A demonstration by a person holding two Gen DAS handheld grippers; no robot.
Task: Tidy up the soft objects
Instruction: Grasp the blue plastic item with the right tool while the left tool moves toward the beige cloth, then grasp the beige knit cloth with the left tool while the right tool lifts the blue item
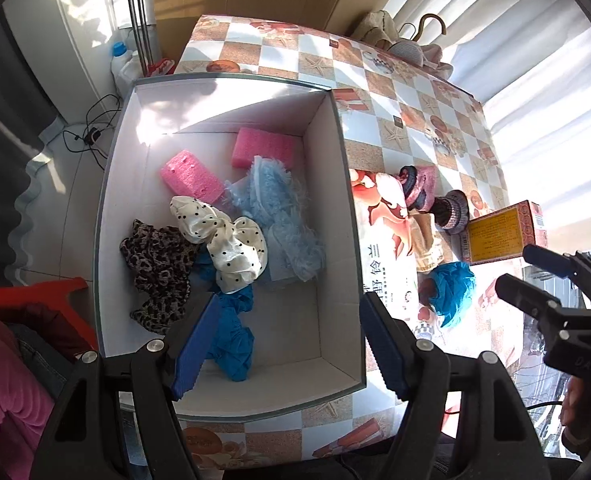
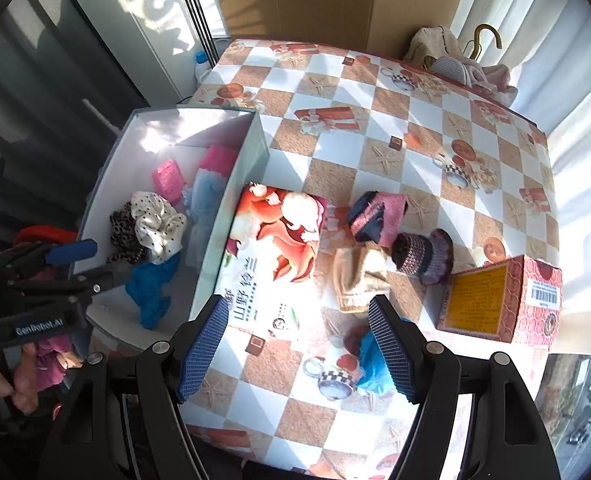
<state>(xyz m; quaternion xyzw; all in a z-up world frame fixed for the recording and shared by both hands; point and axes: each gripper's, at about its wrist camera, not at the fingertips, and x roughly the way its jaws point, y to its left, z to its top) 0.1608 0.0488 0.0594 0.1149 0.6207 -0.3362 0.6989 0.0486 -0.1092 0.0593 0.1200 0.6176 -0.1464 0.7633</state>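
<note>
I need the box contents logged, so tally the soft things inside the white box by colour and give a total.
Pink: 2, foam block and foam block
Light blue: 1, fuzzy cloth
Deep blue: 1, crumpled cloth
White with black dots: 1, scrunchie
Leopard print: 1, scrunchie
Total: 6

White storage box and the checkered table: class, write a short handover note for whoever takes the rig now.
Left claw: open, empty, over the white cardboard box.
Right claw: open, empty, over the checkered table.
Done: two pink foam blocks, fluffy light-blue cloth, polka-dot, leopard and blue scrunchies are boxed.
Left: teal fluffy scrunchie by the right claw, beige cloth, two knitted pink-and-navy pieces.
</note>
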